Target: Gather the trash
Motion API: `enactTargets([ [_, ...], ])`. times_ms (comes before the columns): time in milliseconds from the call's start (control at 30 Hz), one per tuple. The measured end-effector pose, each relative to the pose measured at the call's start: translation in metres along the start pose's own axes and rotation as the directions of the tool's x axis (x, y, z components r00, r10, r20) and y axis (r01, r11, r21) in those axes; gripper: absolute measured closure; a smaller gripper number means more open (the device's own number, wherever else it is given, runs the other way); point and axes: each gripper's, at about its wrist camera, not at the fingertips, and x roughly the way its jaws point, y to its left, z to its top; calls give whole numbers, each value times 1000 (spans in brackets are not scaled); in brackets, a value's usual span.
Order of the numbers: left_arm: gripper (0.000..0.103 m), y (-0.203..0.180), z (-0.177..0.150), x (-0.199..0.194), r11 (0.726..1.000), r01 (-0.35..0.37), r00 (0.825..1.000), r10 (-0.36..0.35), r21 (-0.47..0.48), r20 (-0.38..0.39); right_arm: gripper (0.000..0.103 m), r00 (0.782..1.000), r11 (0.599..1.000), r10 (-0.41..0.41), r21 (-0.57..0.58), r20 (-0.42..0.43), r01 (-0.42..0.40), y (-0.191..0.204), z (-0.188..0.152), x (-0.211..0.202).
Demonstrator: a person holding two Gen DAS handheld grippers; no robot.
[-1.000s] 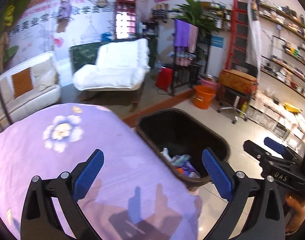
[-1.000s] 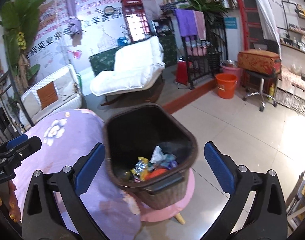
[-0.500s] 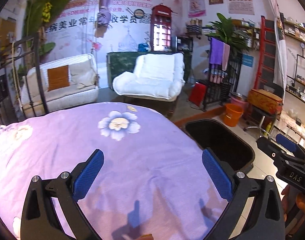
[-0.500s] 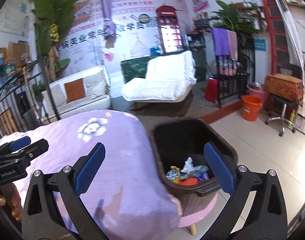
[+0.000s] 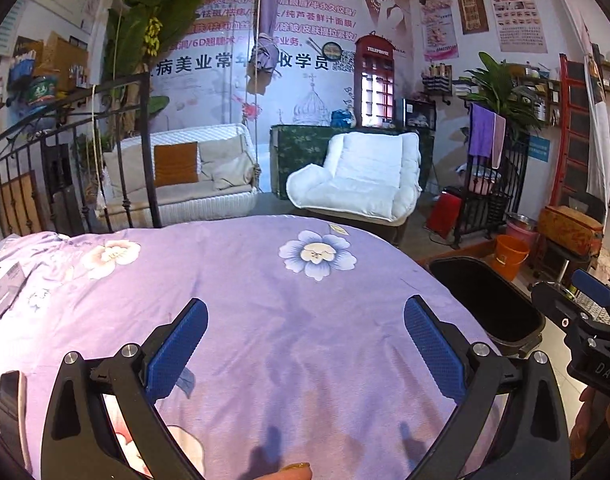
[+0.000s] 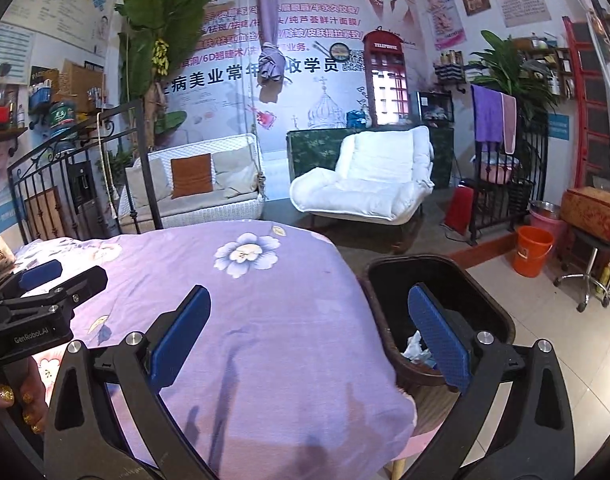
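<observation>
Both grippers, left (image 5: 305,344) and right (image 6: 307,334), hover jaws wide and empty over the purple-covered desk (image 5: 265,320); the bin (image 6: 437,312) sits at 3 o'clock.

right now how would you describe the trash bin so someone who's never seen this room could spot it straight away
Find the bed covered in the purple floral sheet. On the tiled floor at its right edge stands the trash bin, a dark brown open tub with wrappers inside. The orange bucket farther back is smaller, round and bright; the bin is dark, squarish and touches the bedding.
</observation>
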Motion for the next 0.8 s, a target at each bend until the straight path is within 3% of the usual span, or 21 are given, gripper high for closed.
enactTargets([
  [800, 5, 7, -3, -7, 1000, -28, 999, 28, 3, 28, 5, 1000, 1000, 1, 1, -7, -1, 11, 3, -1],
])
